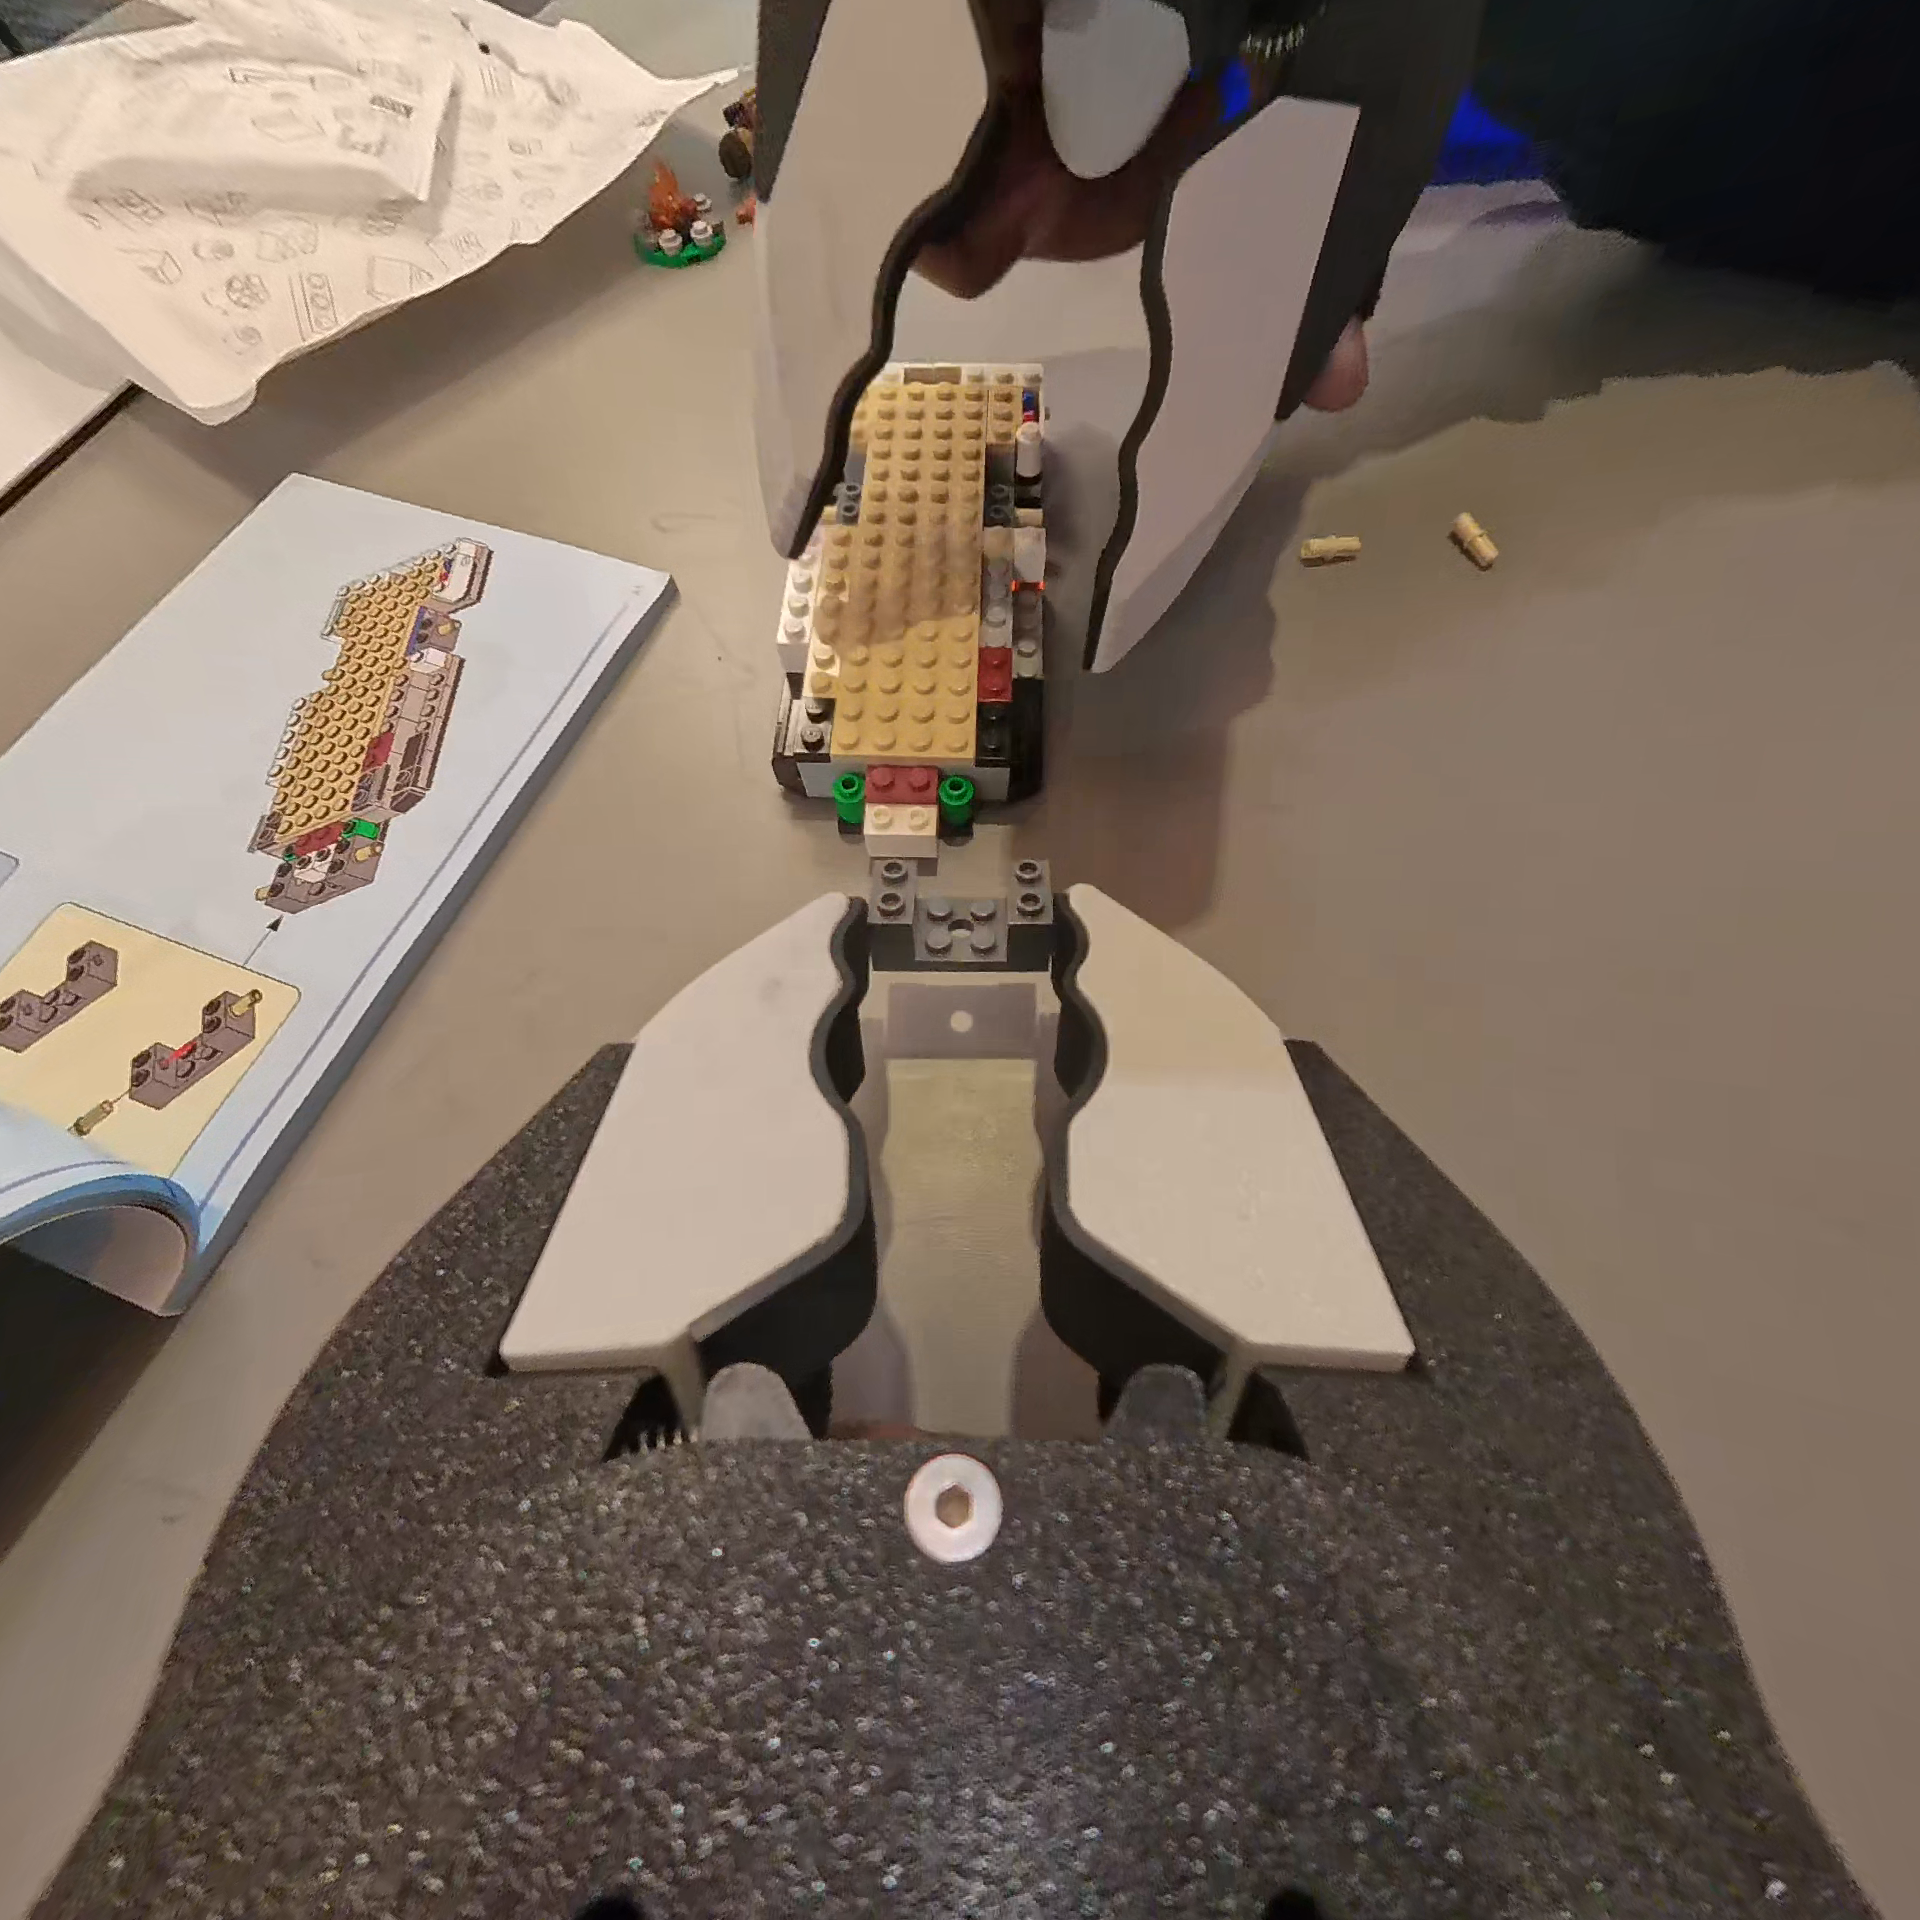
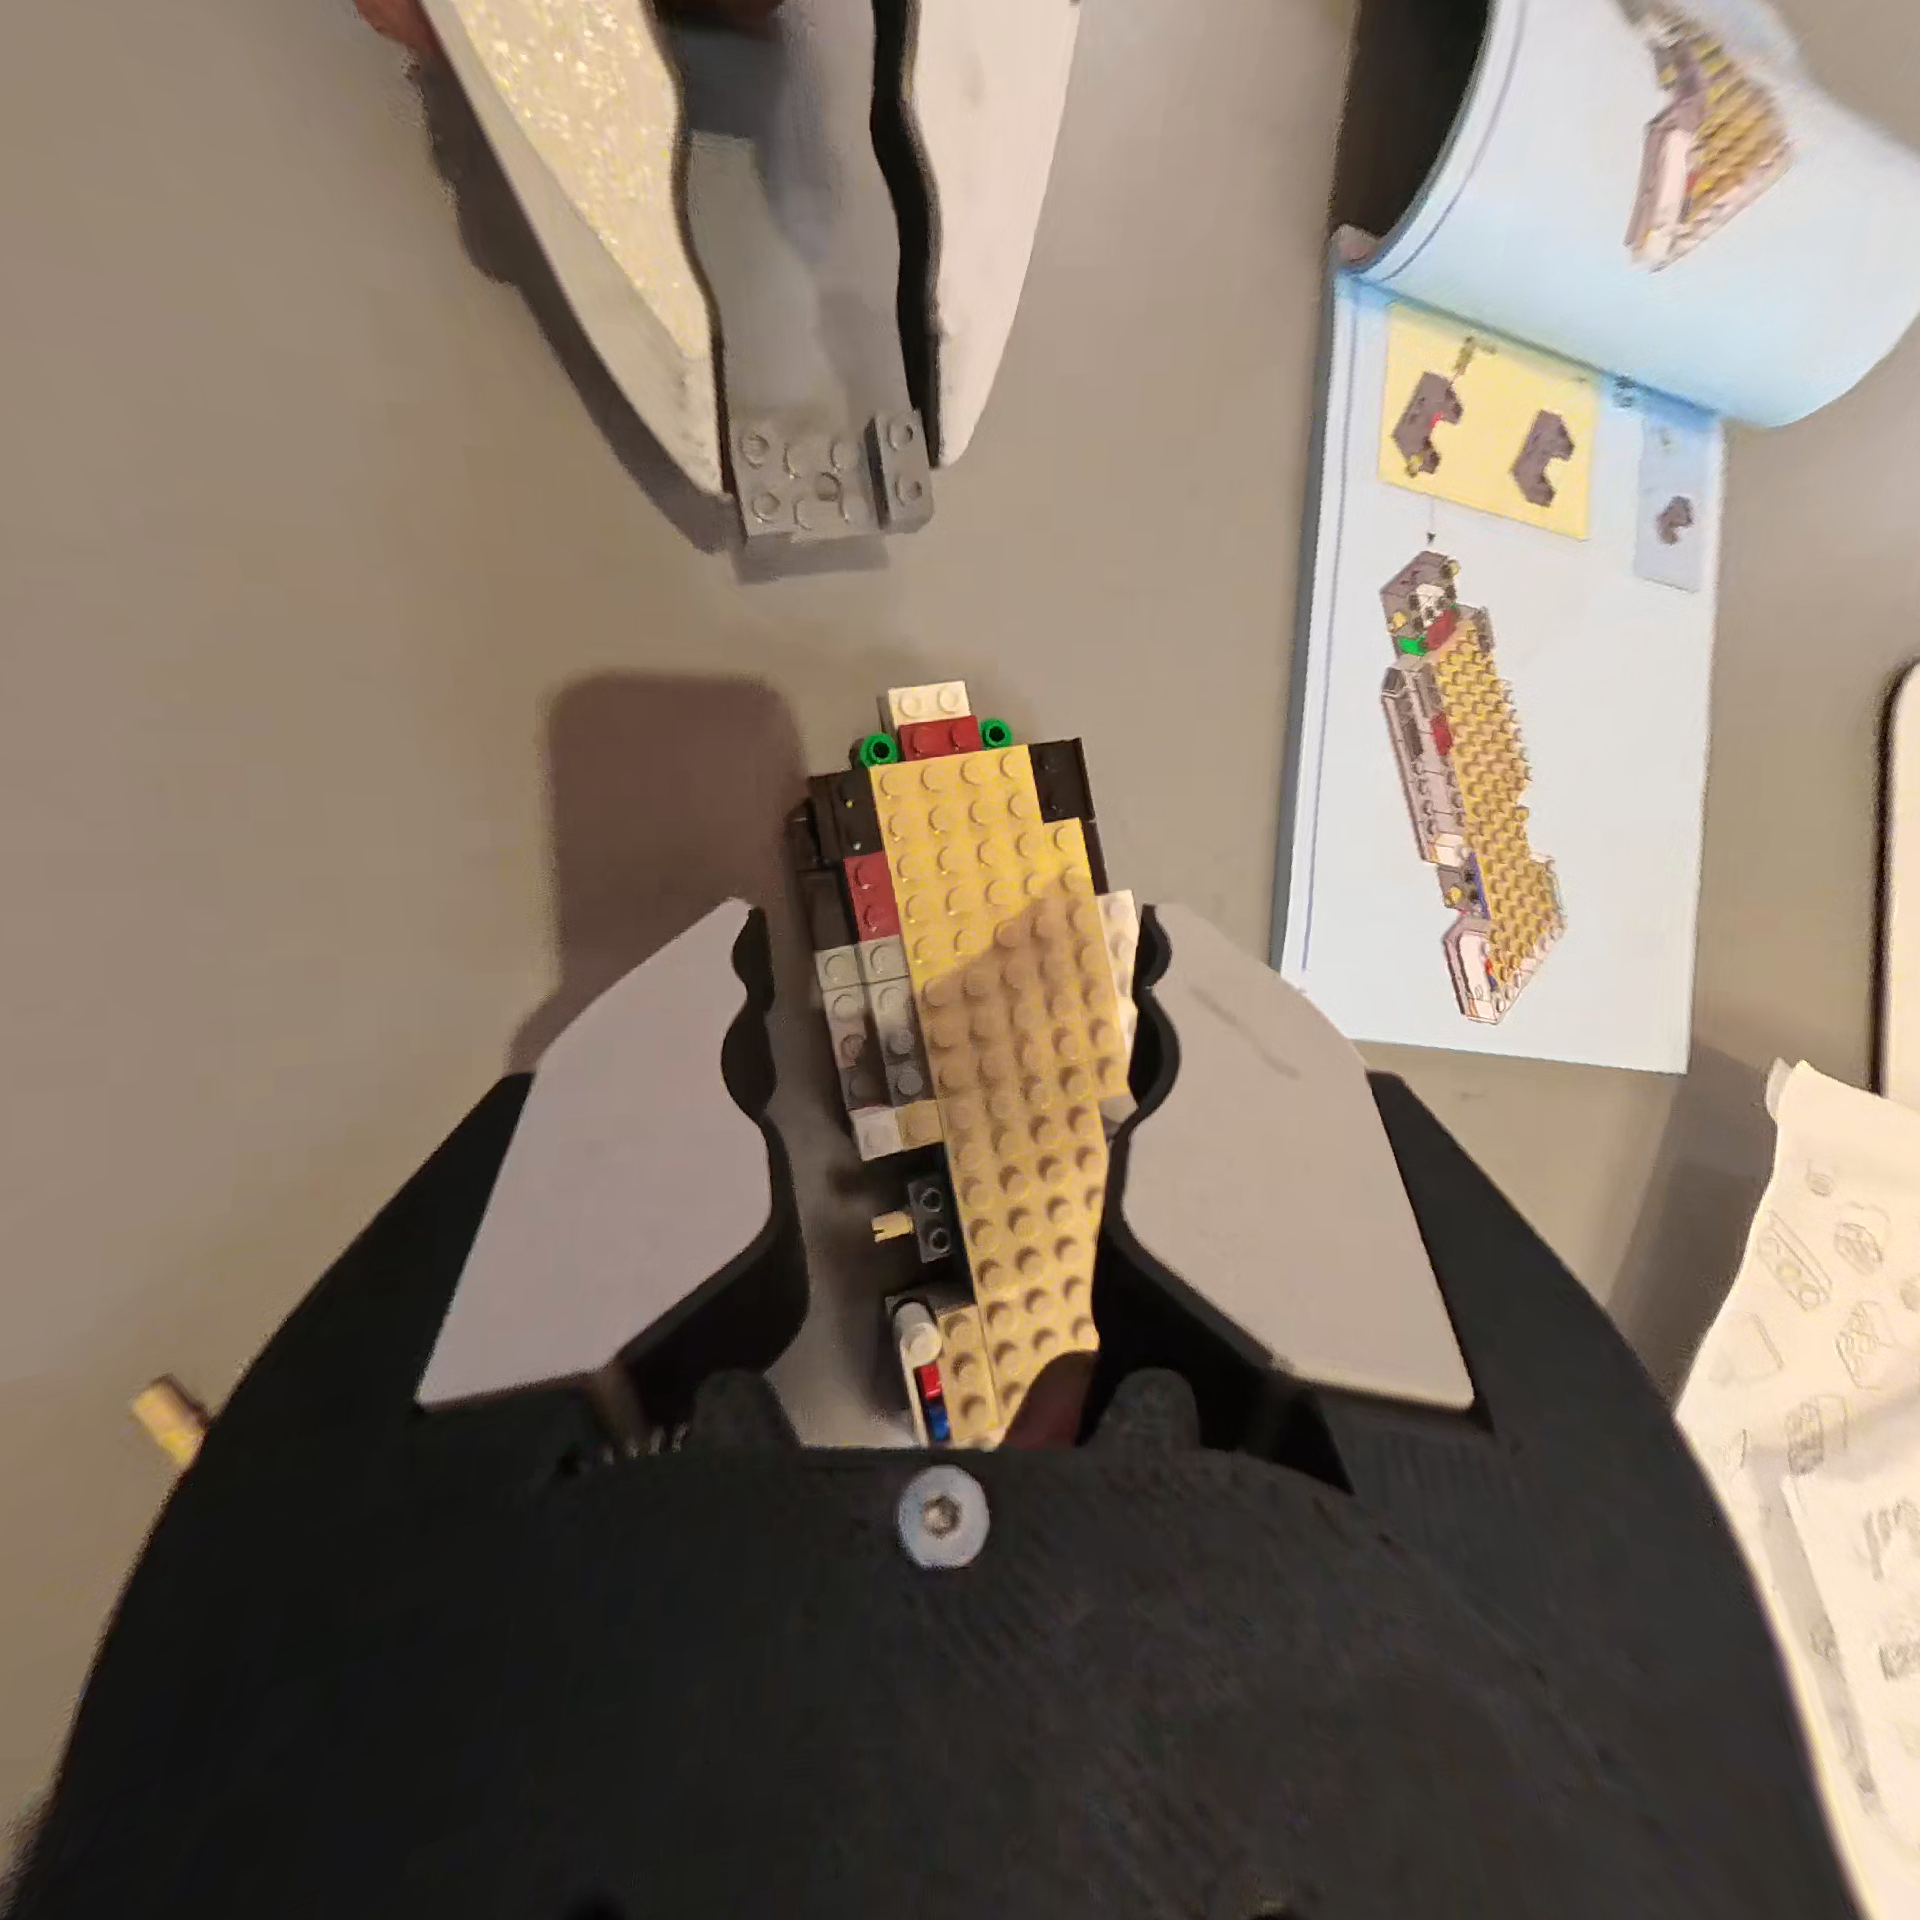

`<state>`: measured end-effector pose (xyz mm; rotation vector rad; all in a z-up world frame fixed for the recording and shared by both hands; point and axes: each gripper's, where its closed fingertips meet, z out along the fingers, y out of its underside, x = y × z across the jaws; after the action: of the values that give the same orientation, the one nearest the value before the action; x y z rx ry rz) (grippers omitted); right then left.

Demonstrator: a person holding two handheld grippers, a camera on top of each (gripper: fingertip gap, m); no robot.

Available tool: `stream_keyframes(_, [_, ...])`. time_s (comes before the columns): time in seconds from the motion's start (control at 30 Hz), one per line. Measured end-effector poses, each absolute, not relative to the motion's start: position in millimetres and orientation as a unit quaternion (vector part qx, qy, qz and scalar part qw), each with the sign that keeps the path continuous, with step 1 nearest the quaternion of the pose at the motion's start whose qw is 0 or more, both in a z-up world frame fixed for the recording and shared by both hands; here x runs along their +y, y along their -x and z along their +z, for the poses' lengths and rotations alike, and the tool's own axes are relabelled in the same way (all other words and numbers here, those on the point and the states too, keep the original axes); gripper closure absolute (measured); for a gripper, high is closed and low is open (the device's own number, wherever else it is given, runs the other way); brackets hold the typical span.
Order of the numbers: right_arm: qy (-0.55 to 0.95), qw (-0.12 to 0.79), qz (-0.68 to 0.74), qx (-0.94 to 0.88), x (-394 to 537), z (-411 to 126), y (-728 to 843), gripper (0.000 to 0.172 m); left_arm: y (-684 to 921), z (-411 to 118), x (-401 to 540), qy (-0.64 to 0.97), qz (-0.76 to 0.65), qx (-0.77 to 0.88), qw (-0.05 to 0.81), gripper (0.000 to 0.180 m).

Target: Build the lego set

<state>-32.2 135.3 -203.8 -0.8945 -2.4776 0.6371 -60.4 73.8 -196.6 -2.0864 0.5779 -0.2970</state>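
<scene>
Left gripper (image 1: 961, 920) clamps a dark grey U-shaped brick piece (image 1: 961, 925), with a pad pressed against each of its sides. The piece sits at the fingertips, just off the near end of the brick model (image 1: 914, 582), close to its white brick (image 1: 902, 831) at 12 o'clock; whether they touch cannot be told.

Right gripper (image 2: 951, 977) is spread wide and straddles the model's middle from above. Its right pad (image 2: 1148, 997) lies against or just beside the white edge bricks. The left pad (image 2: 753, 997) stands clear, with a gap to the grey bricks. Nothing is clamped.

The model lies flat on the grey surface (image 1: 1455, 935): a long tan studded plate on top, black, white and dark red bricks along the sides, and two green round studs (image 1: 850, 795) flanking a dark red brick at the end facing the left gripper.

In the left wrist view:
- Open instruction booklet (image 1: 312, 831) at 9 o'clock.
- Crumpled printed paper sheets (image 1: 260, 177) at 10–11 o'clock.
- Small orange-and-green brick build (image 1: 677, 223) at 11 o'clock, past the model.
- Two tan pegs (image 1: 1330, 549) at 2 o'clock, loose on the surface, well apart from the model.
</scene>
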Motion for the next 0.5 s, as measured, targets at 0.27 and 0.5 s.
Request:
stream_keyframes(0.27, [0.3,0.176,0.23,-0.909,121.4,-209.7,44.5,0.101,67.1,-197.8,73.7,0.854,-0.125,0.217,0.456,0.147])
stream_keyframes(0.5, [0.3,0.2,0.238,-0.902,117.3,-212.6,44.9,0.103,64.9,-200.8,72.1,0.857,-0.119,0.226,0.448,0.147])
